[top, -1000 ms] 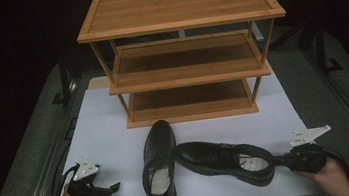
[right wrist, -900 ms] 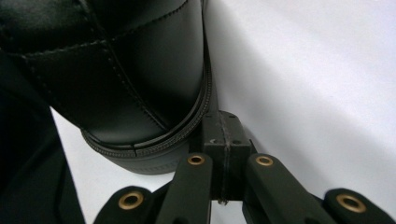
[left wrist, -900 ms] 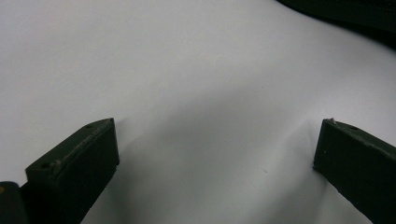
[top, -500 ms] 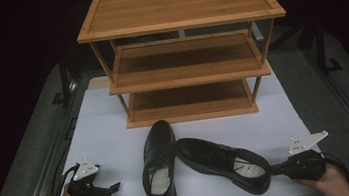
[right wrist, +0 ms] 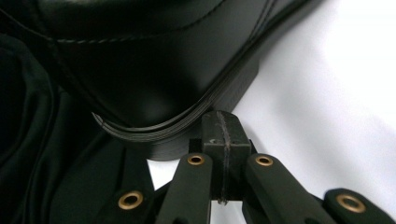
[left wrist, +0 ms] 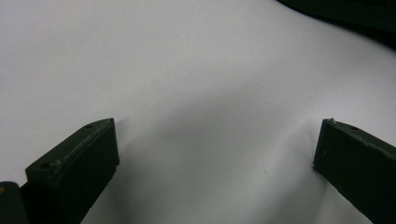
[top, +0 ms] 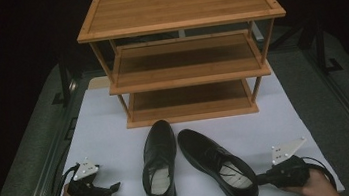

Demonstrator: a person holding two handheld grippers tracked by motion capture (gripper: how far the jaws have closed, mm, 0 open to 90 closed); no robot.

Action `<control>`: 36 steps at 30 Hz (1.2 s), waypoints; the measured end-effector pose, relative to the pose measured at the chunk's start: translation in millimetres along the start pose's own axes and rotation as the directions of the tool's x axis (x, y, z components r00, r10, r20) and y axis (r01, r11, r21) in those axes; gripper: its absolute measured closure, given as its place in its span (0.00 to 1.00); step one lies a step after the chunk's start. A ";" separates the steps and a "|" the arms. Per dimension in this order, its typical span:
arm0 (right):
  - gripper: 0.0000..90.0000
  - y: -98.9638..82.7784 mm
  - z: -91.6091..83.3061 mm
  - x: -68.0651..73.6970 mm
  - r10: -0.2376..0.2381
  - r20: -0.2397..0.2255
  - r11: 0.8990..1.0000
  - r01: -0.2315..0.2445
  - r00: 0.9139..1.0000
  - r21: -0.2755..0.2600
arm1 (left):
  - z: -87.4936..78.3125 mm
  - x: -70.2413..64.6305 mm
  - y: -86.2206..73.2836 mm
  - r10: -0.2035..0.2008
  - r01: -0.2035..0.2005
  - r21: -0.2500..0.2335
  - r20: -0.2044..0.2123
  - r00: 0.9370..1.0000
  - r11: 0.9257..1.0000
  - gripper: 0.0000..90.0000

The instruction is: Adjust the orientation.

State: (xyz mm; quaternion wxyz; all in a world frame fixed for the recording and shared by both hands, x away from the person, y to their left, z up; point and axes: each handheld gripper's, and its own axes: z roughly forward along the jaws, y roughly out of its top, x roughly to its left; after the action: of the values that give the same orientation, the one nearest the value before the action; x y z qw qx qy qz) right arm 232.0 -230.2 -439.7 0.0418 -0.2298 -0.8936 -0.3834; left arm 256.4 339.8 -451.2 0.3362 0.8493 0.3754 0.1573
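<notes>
My closed right hand-held gripper (top: 260, 179) presses the angled shoe's (top: 216, 164) heel at lower right; the left hand-held gripper (top: 114, 188) gapes empty.

No legible text — none anywhere

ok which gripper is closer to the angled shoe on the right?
Right. The right gripper, jaws shut, has its tips at the heel of the angled shoe. The left gripper sits open on the white sheet, beyond the straight shoe.
</notes>
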 end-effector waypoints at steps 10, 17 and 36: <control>1.00 11.1 16.9 10.0 -0.039 -0.055 0.999 0.038 0.998 -0.011 | 0.0 0.0 0.1 0.000 0.000 0.001 0.000 1.000 1.000 0.00; 1.00 26.0 32.0 18.1 -0.075 -0.076 0.997 0.075 0.994 -0.005 | 0.1 0.0 0.1 0.000 0.000 0.001 0.000 1.000 1.000 0.00; 1.00 43.4 40.8 14.3 -0.077 0.055 0.996 0.079 0.996 -0.045 | 0.1 0.0 0.2 0.000 0.000 0.001 0.001 1.000 1.000 0.00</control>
State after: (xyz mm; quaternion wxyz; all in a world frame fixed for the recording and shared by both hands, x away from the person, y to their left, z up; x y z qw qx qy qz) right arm 242.6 -170.0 -435.9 -0.0023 -0.2056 -0.8934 -0.3996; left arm 256.5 339.8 -451.1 0.3357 0.8496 0.3755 0.1567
